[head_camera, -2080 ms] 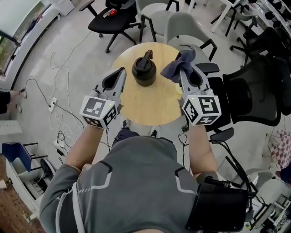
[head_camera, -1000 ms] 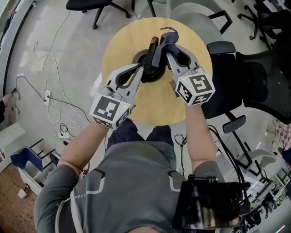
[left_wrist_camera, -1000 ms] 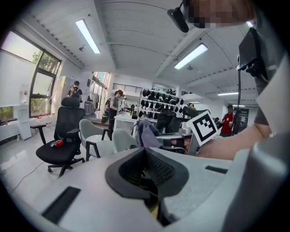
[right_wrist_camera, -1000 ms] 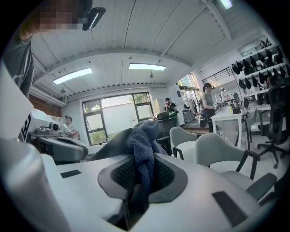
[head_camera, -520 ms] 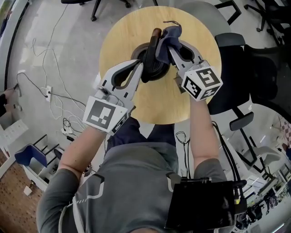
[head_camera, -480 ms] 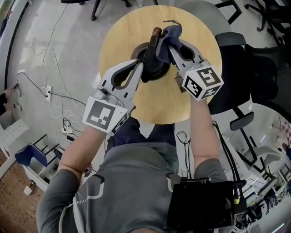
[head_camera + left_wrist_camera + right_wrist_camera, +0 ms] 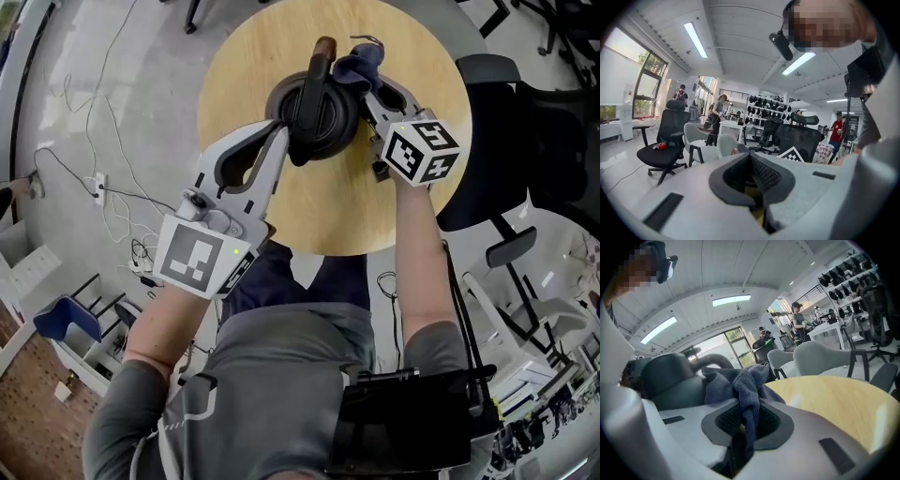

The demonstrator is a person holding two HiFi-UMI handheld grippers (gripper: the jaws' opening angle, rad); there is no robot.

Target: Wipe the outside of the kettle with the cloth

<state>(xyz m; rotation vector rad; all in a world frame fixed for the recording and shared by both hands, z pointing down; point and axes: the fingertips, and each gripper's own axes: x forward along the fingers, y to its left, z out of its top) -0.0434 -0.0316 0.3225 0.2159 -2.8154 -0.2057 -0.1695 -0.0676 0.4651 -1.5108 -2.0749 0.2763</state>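
Nearest the person, the left gripper [image 7: 281, 141] [image 7: 750, 157] has its jaws pressed together with nothing seen between them. Its tip lies against the near-left side of the squat black kettle with an arched handle [image 7: 319, 112] [image 7: 665, 380]. In the left gripper view, the jaws block nearly all of the kettle. The right gripper [image 7: 370, 89] [image 7: 745, 413] pinches the crumpled blue-grey microfibre cloth [image 7: 356, 66] [image 7: 740, 380]. Just beyond its tips, the cloth bunches against the kettle's right flank, hiding where the two meet. The kettle stands between the two grippers on the round pale wooden table [image 7: 319, 216] [image 7: 834, 399], whose far edge the head view cuts off.
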